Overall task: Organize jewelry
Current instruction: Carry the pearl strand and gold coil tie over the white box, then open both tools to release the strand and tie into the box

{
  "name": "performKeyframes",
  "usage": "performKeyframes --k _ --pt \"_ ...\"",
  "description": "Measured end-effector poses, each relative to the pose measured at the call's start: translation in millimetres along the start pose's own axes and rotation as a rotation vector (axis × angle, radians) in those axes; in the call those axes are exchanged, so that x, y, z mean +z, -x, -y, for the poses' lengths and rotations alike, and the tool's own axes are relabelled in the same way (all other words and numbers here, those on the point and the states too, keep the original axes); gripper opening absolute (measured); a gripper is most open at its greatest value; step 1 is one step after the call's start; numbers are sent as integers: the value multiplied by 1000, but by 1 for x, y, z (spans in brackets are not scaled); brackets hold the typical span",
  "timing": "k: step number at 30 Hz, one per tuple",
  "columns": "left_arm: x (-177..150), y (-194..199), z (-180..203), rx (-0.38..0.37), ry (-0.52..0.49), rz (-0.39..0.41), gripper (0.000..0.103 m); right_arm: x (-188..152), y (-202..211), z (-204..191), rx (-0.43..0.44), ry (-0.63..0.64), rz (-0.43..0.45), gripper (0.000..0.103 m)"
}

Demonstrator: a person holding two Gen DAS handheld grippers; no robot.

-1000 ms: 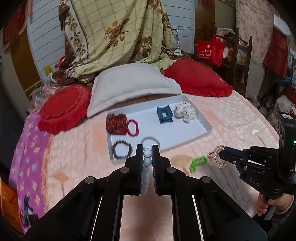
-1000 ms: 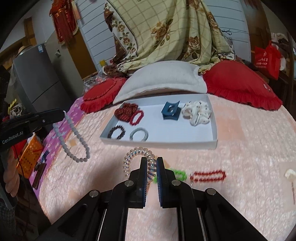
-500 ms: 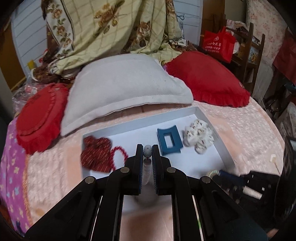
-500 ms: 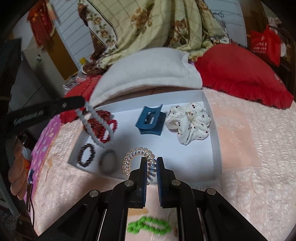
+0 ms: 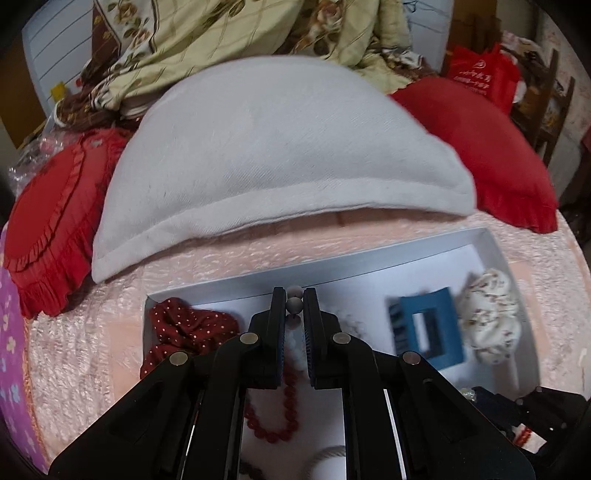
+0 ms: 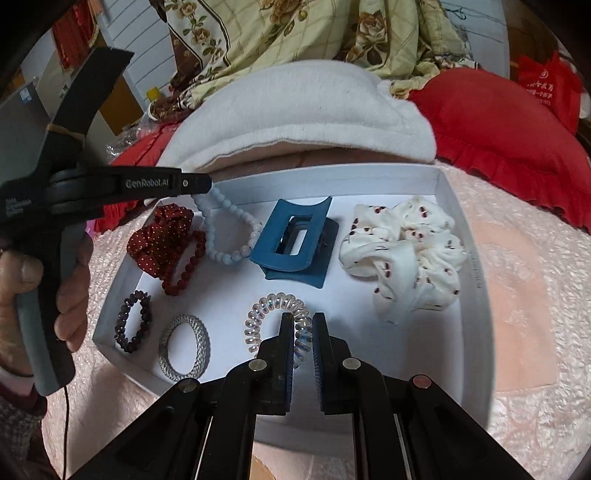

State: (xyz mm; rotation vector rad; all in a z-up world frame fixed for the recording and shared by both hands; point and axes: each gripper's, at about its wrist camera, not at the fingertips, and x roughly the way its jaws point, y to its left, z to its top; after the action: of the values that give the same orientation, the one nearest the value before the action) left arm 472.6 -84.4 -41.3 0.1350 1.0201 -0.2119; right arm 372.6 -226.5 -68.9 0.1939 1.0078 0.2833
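A white tray (image 6: 436,177) lies on the pink bed. My left gripper (image 5: 294,299) is shut on a pale bead necklace (image 6: 225,236), which hangs down into the tray's back left beside the blue hair claw (image 6: 295,240). My right gripper (image 6: 303,321) is shut on a clear spiral hair tie (image 6: 266,314) low over the tray's front middle. In the tray also lie a red dotted scrunchie (image 6: 159,236), a red bead bracelet (image 6: 184,266), a dark bead bracelet (image 6: 135,321), a silver mesh bracelet (image 6: 184,347) and a white scrunchie (image 6: 402,251).
A white pillow (image 6: 295,110) and red cushions (image 6: 509,133) lie just behind the tray. A floral quilt (image 6: 288,33) is heaped at the back. The person's left hand (image 6: 70,295) holds the left gripper's handle at the tray's left edge.
Both grippers have moved forward over the tray with their loads. The bead necklace now hangs inside the tray, and the spiral hair tie is over the tray's front part.
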Motion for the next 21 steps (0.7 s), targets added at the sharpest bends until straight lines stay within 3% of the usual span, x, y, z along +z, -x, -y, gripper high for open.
performKeyframes --k 6,8,10,11,13,16,21 --pt "-5 -7 3 -10 -11 -2 10 5 -10 2 11 -24 -20 9" --pt "-5 -4 1 -35 4 -11 19 6 -12 3 27 -40 -22 9" --pt "-7 5 -5 -72 47 0 38 7 -13 6 42 -63 -26 9" --pt "-7 10 -6 -74 59 12 39 7 -13 6 47 -70 -27 10" --pt "-11 23 -10 -75 82 29 41 7 -13 7 67 -82 -28 12" --pt "-16 41 -15 -71 99 44 41 8 -8 5 65 -82 -15 25" --pt "-38 86 -20 -7 84 96 41 8 16 0 68 -86 24 26"
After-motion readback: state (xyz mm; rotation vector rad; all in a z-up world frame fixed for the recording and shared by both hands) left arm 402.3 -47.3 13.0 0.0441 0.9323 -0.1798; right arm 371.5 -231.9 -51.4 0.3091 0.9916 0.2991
